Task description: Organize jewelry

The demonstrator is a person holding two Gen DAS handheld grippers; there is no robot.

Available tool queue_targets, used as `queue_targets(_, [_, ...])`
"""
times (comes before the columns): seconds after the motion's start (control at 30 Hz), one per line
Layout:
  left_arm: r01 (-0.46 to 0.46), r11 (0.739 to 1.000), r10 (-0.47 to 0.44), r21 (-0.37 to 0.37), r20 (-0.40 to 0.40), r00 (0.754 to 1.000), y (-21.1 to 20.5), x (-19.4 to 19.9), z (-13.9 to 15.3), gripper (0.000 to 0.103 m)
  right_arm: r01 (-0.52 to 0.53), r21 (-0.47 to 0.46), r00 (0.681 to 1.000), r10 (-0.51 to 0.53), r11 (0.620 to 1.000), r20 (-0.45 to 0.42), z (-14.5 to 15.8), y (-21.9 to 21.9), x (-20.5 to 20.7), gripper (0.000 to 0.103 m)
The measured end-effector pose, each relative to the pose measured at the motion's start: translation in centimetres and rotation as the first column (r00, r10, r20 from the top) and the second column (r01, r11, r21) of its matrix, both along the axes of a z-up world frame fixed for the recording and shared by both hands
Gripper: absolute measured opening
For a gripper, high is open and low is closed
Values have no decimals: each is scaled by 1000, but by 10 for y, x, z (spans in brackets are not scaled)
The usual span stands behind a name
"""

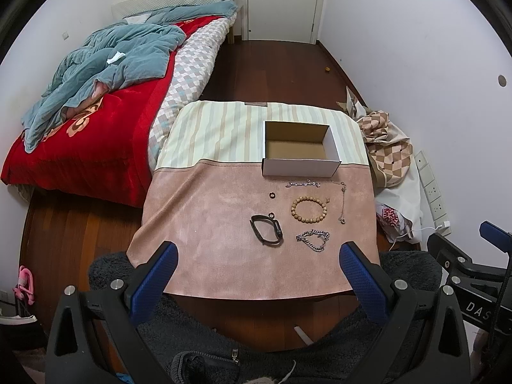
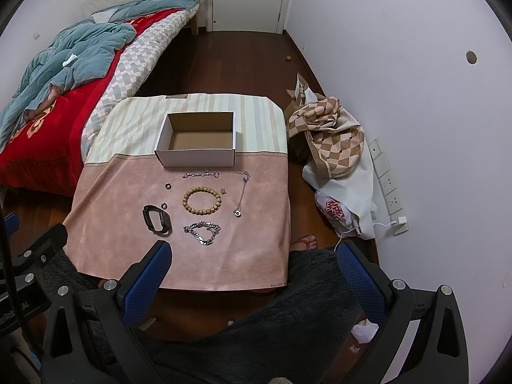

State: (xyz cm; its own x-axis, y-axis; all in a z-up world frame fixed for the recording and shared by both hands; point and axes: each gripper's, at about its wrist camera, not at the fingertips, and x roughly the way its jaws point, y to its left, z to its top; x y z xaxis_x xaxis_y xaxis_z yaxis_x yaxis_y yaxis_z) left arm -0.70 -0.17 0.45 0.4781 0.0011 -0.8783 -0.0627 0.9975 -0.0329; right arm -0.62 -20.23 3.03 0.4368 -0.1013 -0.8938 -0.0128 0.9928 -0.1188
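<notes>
An empty white cardboard box [image 1: 300, 162] [image 2: 198, 156] stands on a small cloth-covered table [image 1: 208, 224] [image 2: 112, 224]. In front of it lie a thin silver bracelet [image 1: 303, 184] [image 2: 201, 174], a wooden bead bracelet [image 1: 308, 209] [image 2: 202, 200], a silver chain bracelet [image 1: 313, 239] [image 2: 202, 232], a pendant necklace [image 1: 343, 203] [image 2: 241, 193], a black wristband [image 1: 266, 233] [image 2: 156, 219] and two small dark rings [image 1: 272, 195] [image 2: 167, 186]. My left gripper [image 1: 259, 256] is open and empty, held back from the table's near edge. My right gripper [image 2: 254, 256] is open and empty, also short of the table.
A bed [image 1: 96, 134] [image 2: 48, 112] with a red blanket and blue quilt stands to the left. A checkered bag and cloth pile [image 1: 387, 147] [image 2: 332, 140] lie right of the table by the wall. A white door [image 1: 284, 3] is at the back.
</notes>
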Motion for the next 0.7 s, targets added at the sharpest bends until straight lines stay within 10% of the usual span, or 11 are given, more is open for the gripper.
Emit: queue_targets(0.7, [-2,1000,2,-7,-4,1000,2,2,-1,103,-8,-12,1000,8,1000,11,12,-4,5,103])
